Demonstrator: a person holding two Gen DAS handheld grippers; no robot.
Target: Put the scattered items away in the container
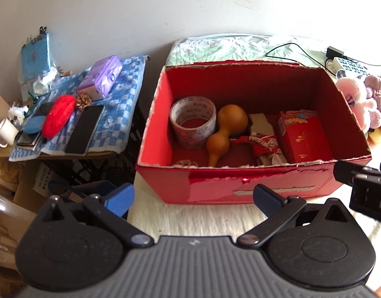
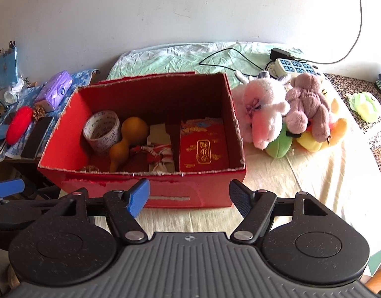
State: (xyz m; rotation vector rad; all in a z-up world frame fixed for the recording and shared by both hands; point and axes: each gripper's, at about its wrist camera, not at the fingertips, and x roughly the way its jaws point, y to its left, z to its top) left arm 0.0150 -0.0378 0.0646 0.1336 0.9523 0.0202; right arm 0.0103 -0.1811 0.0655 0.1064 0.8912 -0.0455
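**Red box holds the small items; both tongs wide open and empty**

The red cardboard box [image 2: 150,193], rectangular with ragged, torn top edges, sits on a cream woven cloth [image 2: 314,173] over the desk. Right of the box lies a heap of fuzzy plush toys [image 2: 284,109] in pink, mauve, green and yellow, touching the box's right wall. Left of the box, on a separate lower stand, a blue checked towel [image 1: 121,84] carries a flat black phone [image 1: 85,129], a soft purple tissue pack [image 1: 102,75] and a red oval pouch [image 1: 58,116].

Inside the box, against its right wall, a glossy red packet with gold print [image 2: 203,146] stands tilted. Left of it lies a folded cream bundle tied with red-and-white patterned cloth [image 2: 158,152], then a smooth tan gourd [image 2: 127,139] with two bulbs, leaning against a roll of printed white tape [image 2: 102,130] at the left wall.

The left tongs [image 1: 194,198] hover before the box's front wall, fingers spread wide, holding nothing. The right tongs [image 2: 189,196] are likewise spread wide and empty, just in front of the box.
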